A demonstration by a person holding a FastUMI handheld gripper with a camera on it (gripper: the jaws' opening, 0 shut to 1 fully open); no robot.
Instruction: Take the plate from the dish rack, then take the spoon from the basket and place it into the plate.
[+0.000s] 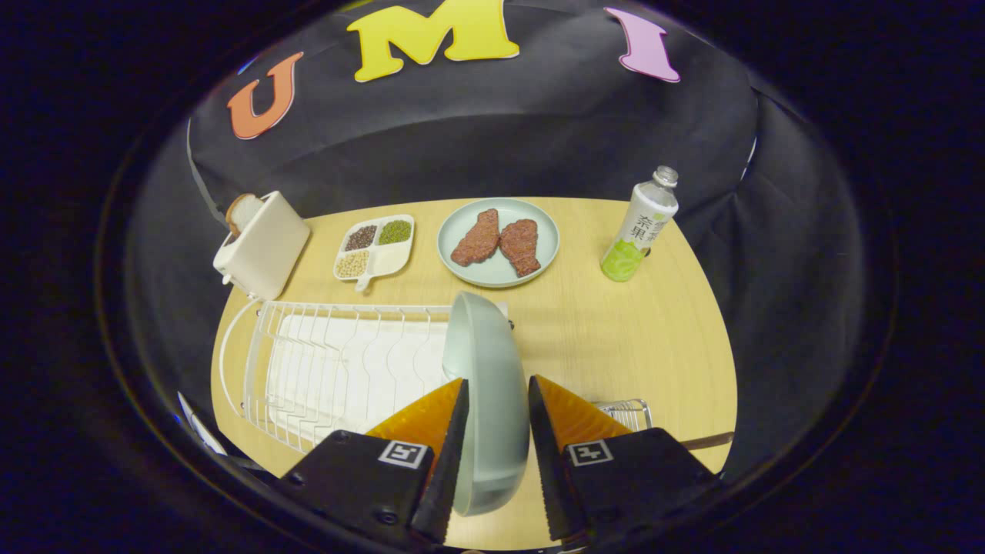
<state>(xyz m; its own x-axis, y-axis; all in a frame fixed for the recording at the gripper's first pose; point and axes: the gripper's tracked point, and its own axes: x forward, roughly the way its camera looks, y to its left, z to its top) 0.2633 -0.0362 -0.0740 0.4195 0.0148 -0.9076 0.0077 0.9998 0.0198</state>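
1. A pale green plate [489, 385], held on edge, is clamped between both fingers of the gripper [497, 408].
2. The white dish rack [323, 362] is seen just beside it on the wooden table [631, 338].

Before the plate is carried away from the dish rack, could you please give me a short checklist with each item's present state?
1. Plate between the gripper fingers: ok.
2. Both fingers pressing on the plate: ok, by the look of it.
3. Plate clear of the dish rack wires: cannot tell.
4. Bare table beside the rack for setting it down: ok.
5. Basket just behind one finger; spoon inside: cannot tell.
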